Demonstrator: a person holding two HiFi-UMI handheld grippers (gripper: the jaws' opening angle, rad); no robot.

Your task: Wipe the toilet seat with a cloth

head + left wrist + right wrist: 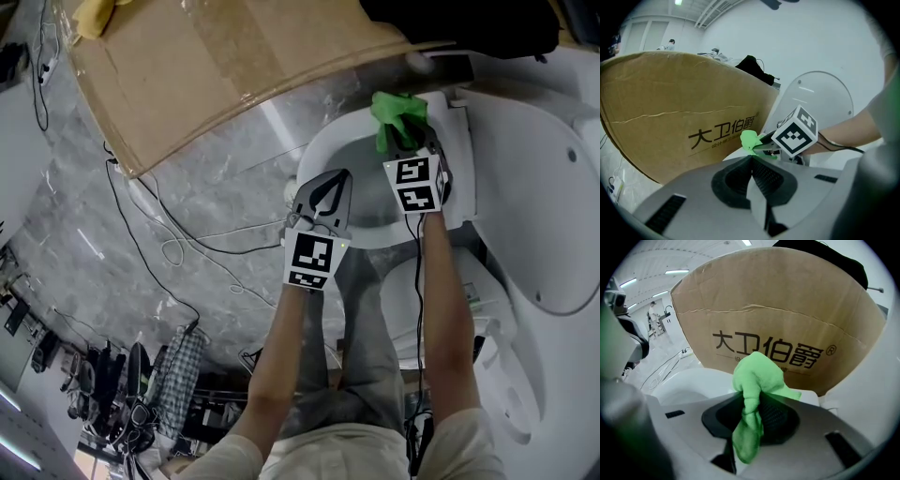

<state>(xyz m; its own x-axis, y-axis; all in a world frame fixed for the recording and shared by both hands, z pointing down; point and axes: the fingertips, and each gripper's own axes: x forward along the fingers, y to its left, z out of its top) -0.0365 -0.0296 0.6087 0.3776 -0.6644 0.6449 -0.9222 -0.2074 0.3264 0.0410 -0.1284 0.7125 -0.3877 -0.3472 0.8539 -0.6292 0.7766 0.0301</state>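
The white toilet seat point(323, 150) curves below me, and its raised lid point(553, 216) stands to the right. My right gripper point(405, 141) is shut on a bunched green cloth point(398, 117) at the far end of the seat. In the right gripper view the cloth point(757, 376) sticks up and hangs down from between the jaws of the right gripper point(750, 404), above the seat point(689, 380). My left gripper point(330, 183) hovers over the seat's left side, shut with nothing in it. In the left gripper view, the left gripper point(752, 161) points at the cloth point(749, 139).
A large cardboard box point(216, 66) stands just beyond the toilet, close behind the cloth. Cables point(164, 239) trail across the grey marble floor to the left. Assorted clutter point(122, 384) lies at the lower left. A black bag point(469, 23) sits at the top right.
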